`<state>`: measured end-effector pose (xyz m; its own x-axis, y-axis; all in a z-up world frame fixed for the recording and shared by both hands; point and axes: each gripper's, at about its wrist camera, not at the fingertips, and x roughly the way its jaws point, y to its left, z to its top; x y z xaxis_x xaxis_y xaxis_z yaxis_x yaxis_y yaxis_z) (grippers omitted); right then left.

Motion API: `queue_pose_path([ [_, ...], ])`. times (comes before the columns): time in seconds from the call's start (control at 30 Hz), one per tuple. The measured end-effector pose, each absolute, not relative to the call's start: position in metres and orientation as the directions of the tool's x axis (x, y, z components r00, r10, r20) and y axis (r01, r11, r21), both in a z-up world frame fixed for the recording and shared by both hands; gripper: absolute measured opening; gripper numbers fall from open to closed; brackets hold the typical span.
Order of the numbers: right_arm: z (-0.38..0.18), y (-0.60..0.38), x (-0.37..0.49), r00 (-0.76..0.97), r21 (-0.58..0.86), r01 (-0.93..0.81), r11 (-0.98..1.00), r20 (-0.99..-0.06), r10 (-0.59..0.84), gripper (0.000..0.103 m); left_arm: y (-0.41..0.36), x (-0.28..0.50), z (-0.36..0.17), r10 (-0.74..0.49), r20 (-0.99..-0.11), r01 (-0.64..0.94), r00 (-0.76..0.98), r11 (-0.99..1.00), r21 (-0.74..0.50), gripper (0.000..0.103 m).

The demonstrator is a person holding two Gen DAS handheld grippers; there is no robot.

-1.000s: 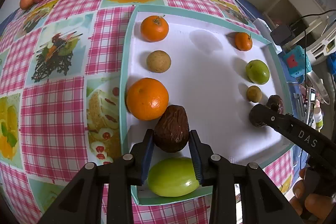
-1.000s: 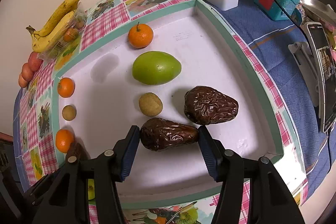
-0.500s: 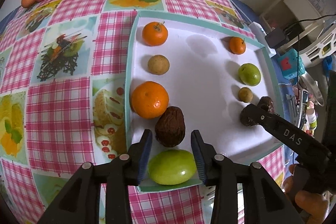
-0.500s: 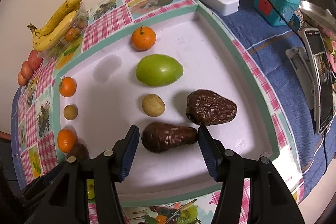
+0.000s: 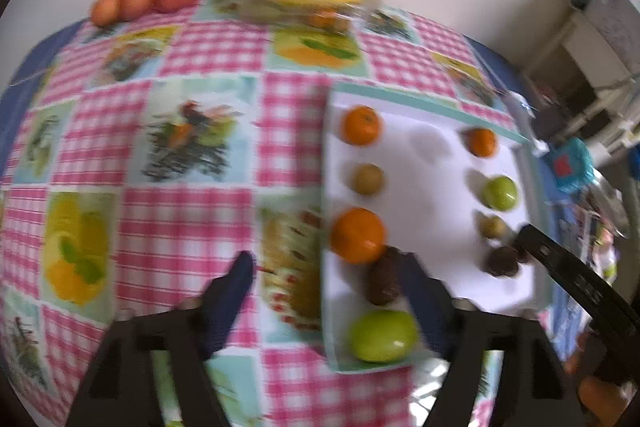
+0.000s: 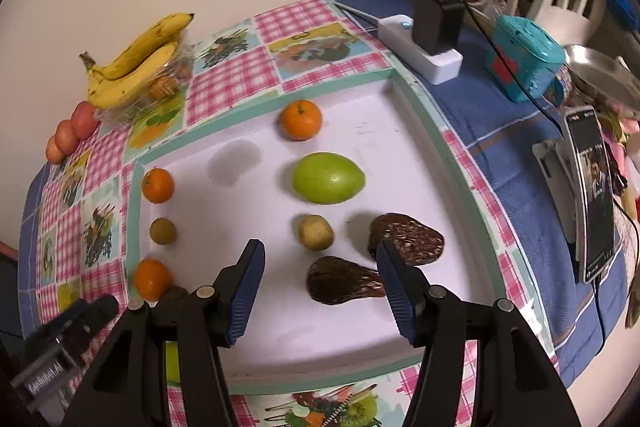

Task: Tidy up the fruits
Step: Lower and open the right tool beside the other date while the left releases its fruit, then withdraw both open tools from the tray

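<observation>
**Both hand-held grippers empty above the fruit tray**

Left wrist view: the left hand-held gripper (image 5: 326, 291) hangs with its jaws spread wide and nothing between them, over the tray's (image 5: 424, 95) near left rim and the checked tabletop (image 5: 192, 211). Just ahead lie a dark date (image 5: 382, 281), a large orange (image 5: 357, 235) touching it, and a green fruit (image 5: 382, 335) nearest. The picture is blurred.

Right wrist view: the right hand-held gripper (image 6: 320, 281) is likewise wide apart and empty. A second dark date (image 6: 344, 281) lies on the tray just ahead of its right finger, another date (image 6: 406, 239) beyond.

Judgement: a placing step looks finished. Next calls for choosing an ungrouped fruit, perhaps the bananas (image 6: 136, 61), and centring the jaws on it.
</observation>
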<state>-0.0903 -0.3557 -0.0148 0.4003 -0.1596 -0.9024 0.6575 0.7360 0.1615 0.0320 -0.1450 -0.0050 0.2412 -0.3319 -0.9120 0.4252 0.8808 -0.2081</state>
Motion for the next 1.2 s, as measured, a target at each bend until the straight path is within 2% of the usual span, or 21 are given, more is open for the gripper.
queue_pose_path([
  [0.07,-0.017,-0.351,-0.084,0.395,0.152,0.64,0.753,-0.906,-0.153,0.061,-0.139,0.036,-0.005,-0.292,-0.914,0.407,0.282,0.899,-0.162,0.099],
  [0.1,-0.017,-0.349,-0.084,0.392,0.145,0.634,0.759,-0.907,-0.154,0.065,-0.135,0.038,-0.005,-0.273,-0.914,0.399,0.3,0.906,-0.14,0.103],
  [0.13,-0.018,-0.347,-0.082,0.39,0.14,0.63,0.764,-0.908,-0.155,0.069,-0.133,0.039,-0.006,-0.259,-0.914,0.391,0.313,0.912,-0.125,0.103],
  [0.23,-0.016,-0.341,-0.077,0.397,0.134,0.608,0.782,-0.905,-0.154,0.069,-0.128,0.044,-0.011,-0.22,-0.917,0.371,0.334,0.924,-0.086,0.103],
  [0.3,-0.016,-0.337,-0.075,0.402,0.132,0.596,0.792,-0.903,-0.152,0.076,-0.124,0.048,-0.016,-0.191,-0.918,0.354,0.348,0.933,-0.061,0.103],
  [0.33,-0.017,-0.335,-0.073,0.401,0.13,0.591,0.796,-0.903,-0.151,0.086,-0.123,0.049,-0.018,-0.183,-0.918,0.349,0.351,0.936,-0.054,0.103],
  [0.37,-0.018,-0.333,-0.072,0.4,0.126,0.587,0.8,-0.904,-0.151,0.089,-0.122,0.051,-0.019,-0.179,-0.917,0.346,0.356,0.937,-0.049,0.103],
  [0.8,-0.02,-0.327,-0.07,0.402,0.118,0.592,0.797,-0.901,-0.165,0.092,-0.12,0.059,-0.021,-0.175,-0.899,0.364,0.4,0.931,-0.02,0.103],
  [1.03,-0.013,-0.315,-0.068,0.406,0.104,0.58,0.808,-0.896,-0.177,0.092,-0.111,0.057,-0.009,-0.013,-0.839,0.268,0.544,0.95,0.159,0.103],
  [1.2,-0.007,-0.3,-0.07,0.415,0.089,0.559,0.825,-0.891,-0.184,0.092,-0.098,0.054,-0.006,0.071,-0.809,0.207,0.584,0.95,0.233,0.103],
])
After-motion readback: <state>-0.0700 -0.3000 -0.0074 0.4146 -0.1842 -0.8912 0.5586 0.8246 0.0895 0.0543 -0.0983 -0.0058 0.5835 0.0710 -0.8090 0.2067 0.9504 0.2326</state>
